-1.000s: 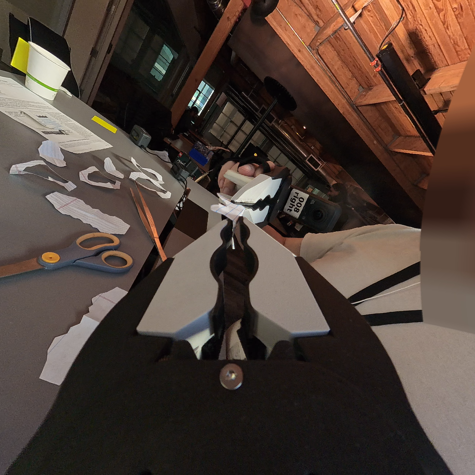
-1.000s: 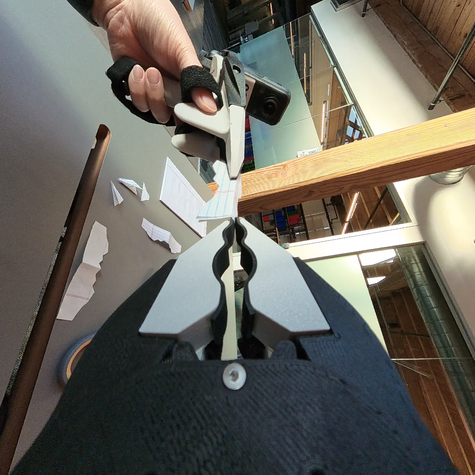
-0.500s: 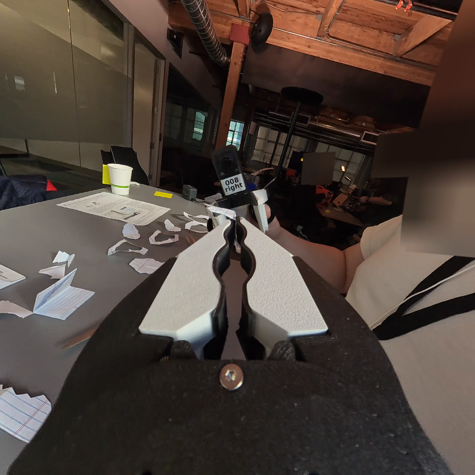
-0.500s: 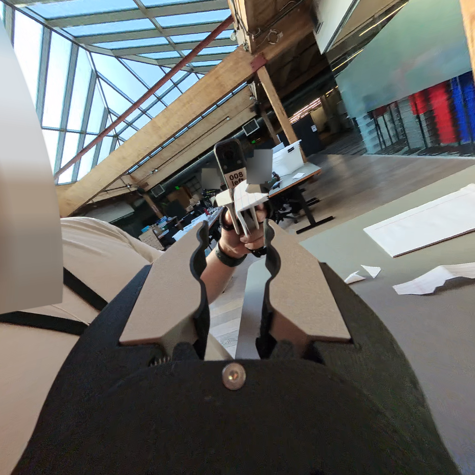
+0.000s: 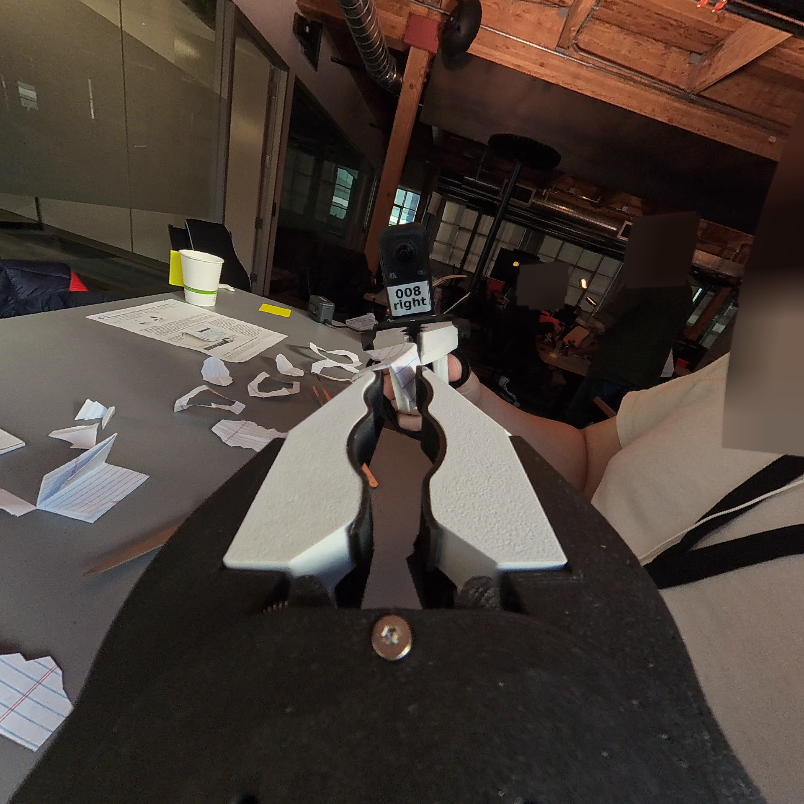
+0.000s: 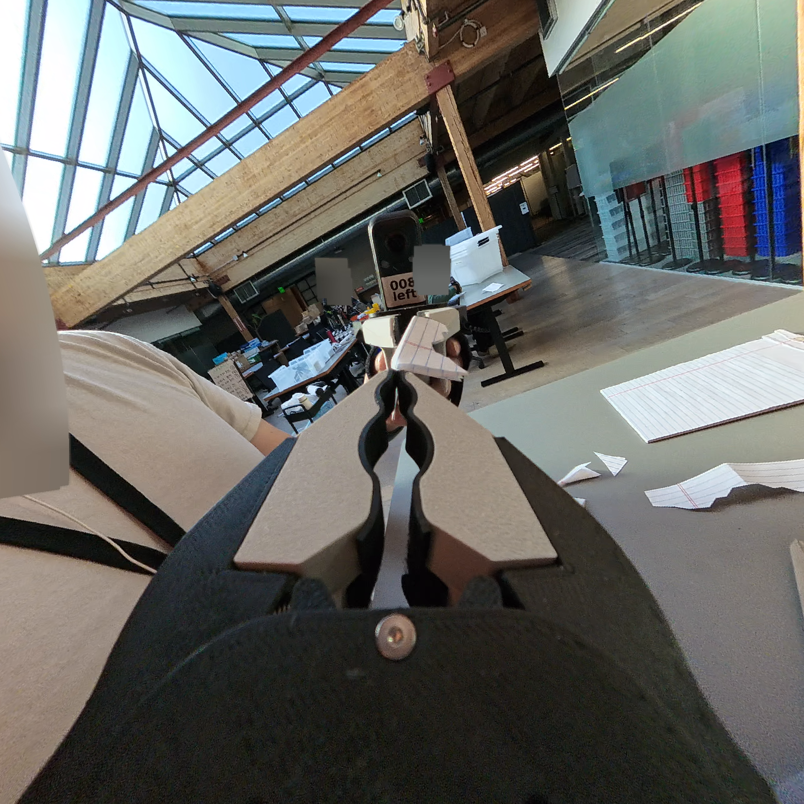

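Note:
A small folded piece of lined white paper (image 5: 402, 370) is held in the air between the two grippers, which face each other tip to tip. My right gripper (image 6: 396, 379) is shut on the lower edge of the paper (image 6: 424, 348). It also shows in the left wrist view (image 5: 413, 350), pinching the paper. My left gripper (image 5: 398, 379) has its jaws slightly apart. The paper hangs between its tips without being pressed by them. In the right wrist view the left gripper (image 6: 407, 330) shows parted fingers behind the paper.
A grey table (image 5: 130, 391) carries lined paper scraps (image 5: 243, 435), a folded lined sheet (image 5: 87, 483), a printed page (image 5: 187, 328), a paper cup (image 5: 201, 278) and a yellow note (image 5: 275, 309). A lined pad (image 6: 705, 391) and more scraps (image 6: 718, 483) lie on my right. The person's torso is close behind. Only a small space, under 4 cm, lies between the two pairs of fingers.
A second ago both grippers pinched the paper. The right opened, then shut on it again. The left, shut half a second ago, has parted its jaws, leaving the paper with the right.

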A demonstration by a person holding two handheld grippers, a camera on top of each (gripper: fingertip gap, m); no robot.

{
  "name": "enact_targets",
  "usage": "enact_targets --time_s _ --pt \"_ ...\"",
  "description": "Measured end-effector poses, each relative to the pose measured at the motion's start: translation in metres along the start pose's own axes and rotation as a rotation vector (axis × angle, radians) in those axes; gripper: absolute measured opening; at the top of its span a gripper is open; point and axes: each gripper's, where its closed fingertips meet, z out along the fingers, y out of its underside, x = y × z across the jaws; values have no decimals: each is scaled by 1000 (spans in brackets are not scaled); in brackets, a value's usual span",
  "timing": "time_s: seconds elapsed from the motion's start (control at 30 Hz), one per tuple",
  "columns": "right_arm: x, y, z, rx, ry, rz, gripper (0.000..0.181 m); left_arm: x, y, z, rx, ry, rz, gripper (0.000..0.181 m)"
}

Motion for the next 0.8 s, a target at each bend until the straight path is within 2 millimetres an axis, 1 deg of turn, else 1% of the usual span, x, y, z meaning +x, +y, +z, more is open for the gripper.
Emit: enact_targets --time_s 0.07,0.17,0.23,0.3,0.33,0.4,0.47,0.53,0.6,0.67,0.73,0.8 --pt "1 -2 -4 19 7 3 0 1 -3 -1 16 2 -7 14" --pt "2 1 -7 -8 39 -72 0 2 -3 -2 21 31 -56 9" --pt "4 4 -8 -44 79 -134 0 3 -1 0 10 58 -108 10" --pt "3 2 -9 -41 94 -156 0 -2 2 0 -5 28 -111 22" --pt "3 -1 -10 -31 89 -135 0 -6 2 -2 -15 -12 -69 30" --pt "4 -4 -12 -12 81 -68 0 -15 3 -9 -55 -114 75 40" --pt "5 0 -13 -34 74 3 0 -18 6 -14 -141 -196 232 46" --pt "9 7 -12 -71 102 51 0 -17 12 -12 -250 -253 378 47" --pt "13 15 -9 -121 140 43 0 -11 15 -2 -313 -281 490 46" --pt "16 22 -6 -168 172 22 0 -7 25 9 -382 -282 578 41" --pt "16 23 -3 -180 186 23 0 -11 38 15 -476 -310 679 36" --pt "15 22 -3 -182 186 36 0 -19 42 17 -532 -368 795 29"
